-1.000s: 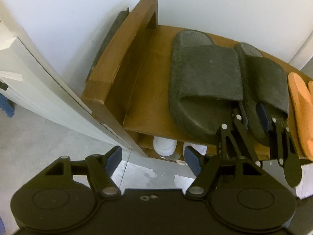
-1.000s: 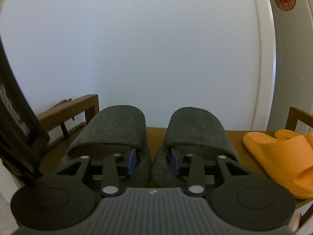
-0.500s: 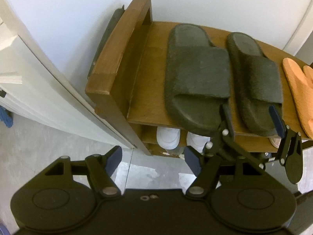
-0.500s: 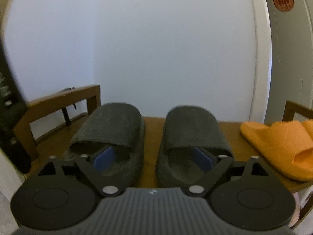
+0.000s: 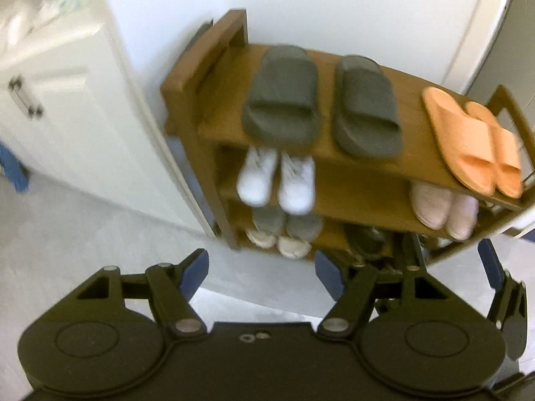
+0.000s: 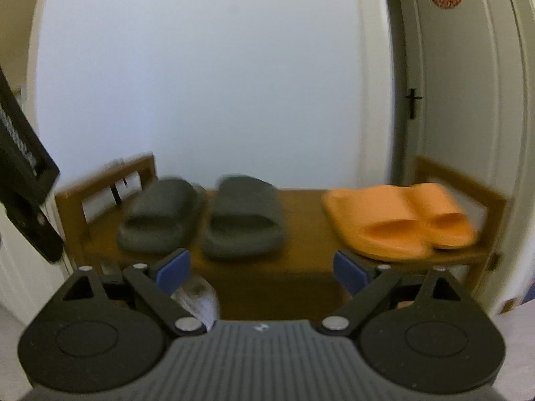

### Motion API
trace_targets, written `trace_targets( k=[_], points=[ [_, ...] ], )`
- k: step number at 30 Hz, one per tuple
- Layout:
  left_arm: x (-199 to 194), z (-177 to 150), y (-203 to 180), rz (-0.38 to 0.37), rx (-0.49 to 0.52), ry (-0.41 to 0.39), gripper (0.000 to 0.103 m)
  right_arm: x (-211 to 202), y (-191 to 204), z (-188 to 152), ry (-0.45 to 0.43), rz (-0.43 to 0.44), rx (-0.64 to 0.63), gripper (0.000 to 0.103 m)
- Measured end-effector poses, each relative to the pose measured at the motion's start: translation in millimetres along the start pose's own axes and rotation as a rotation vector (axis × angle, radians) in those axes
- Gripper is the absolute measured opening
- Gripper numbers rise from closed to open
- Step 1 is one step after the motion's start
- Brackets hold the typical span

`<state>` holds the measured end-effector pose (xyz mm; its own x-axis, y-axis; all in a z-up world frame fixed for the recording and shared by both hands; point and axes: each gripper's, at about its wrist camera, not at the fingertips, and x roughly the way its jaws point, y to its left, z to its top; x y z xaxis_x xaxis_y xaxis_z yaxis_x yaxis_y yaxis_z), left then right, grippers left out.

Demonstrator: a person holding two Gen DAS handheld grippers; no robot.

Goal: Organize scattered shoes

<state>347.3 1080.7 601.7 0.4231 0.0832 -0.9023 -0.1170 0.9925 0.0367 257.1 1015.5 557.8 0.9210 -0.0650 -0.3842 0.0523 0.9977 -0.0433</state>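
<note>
Two dark grey slides (image 5: 321, 100) (image 6: 204, 219) lie side by side on the top shelf of a wooden shoe rack (image 5: 351, 180) (image 6: 301, 267). To their right sits an orange pair of slides (image 5: 474, 140) (image 6: 401, 217). My left gripper (image 5: 260, 269) hangs open over the floor in front of the rack, nothing between its blue pads. My right gripper (image 6: 262, 269) is open too, empty, back from the shelf's front edge; it also shows in the left wrist view (image 5: 451, 260) at the lower right.
Lower shelves hold white sneakers (image 5: 277, 180), a pale pink pair (image 5: 444, 207), grey and cream shoes (image 5: 284, 230) and a dark pair. A white cabinet (image 5: 50, 100) stands left of the rack, a white door (image 6: 451, 100) right of it. Pale floor (image 5: 83, 234) lies in front.
The right gripper opened off the grey slides, which stay on the top shelf. Both grippers then pulled back and rose, so the whole rack now shows.
</note>
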Motion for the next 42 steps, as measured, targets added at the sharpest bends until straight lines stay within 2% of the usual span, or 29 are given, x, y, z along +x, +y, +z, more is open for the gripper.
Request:
trace_targets(
  k=[2, 6, 9, 12, 14, 19, 22, 26, 42],
  points=[
    [-18.2, -35.3, -11.5, -0.016, -0.018, 0.034, 0.071, -35.6, -21.0, -3.7, 0.035, -0.014, -0.032, 0.094],
    [-50.9, -94.6, -34.2, -0.012, -0.011, 0.044, 0.071, -103.4, -60.8, -15.0, 0.080, -0.009, -0.052, 0.095],
    [-63.1, -124.7, -54.3, -0.008, 0.032, 0.055, 0.071, -143.3, -79.6, -25.4, 0.093, -0.029, -0.093, 0.096],
    [-76.0, -151.0, -77.7, -0.008, 0.099, 0.053, 0.071, -173.8, -93.9, -35.9, 0.112, -0.060, -0.081, 0.096],
    [-87.5, -162.9, -90.0, -0.004, 0.154, 0.013, 0.071, -189.2, -102.2, -41.1, 0.119, -0.092, -0.065, 0.096],
    [-101.0, -173.6, -103.6, -0.009, 0.206, -0.025, 0.071, -224.9, -122.5, -53.3, 0.152, -0.185, 0.005, 0.096],
    [-104.2, -179.3, -103.7, -0.016, 0.196, -0.026, 0.071, -244.0, -132.9, -60.5, 0.166, -0.205, 0.060, 0.096],
    [-107.1, -185.5, -102.3, -0.014, 0.196, -0.030, 0.071, -258.6, -136.8, -69.2, 0.177, -0.217, 0.045, 0.096],
    [-113.5, -184.4, -94.7, 0.023, 0.151, -0.052, 0.071, -270.5, -132.1, -73.4, 0.172, -0.171, 0.026, 0.096]
  ],
)
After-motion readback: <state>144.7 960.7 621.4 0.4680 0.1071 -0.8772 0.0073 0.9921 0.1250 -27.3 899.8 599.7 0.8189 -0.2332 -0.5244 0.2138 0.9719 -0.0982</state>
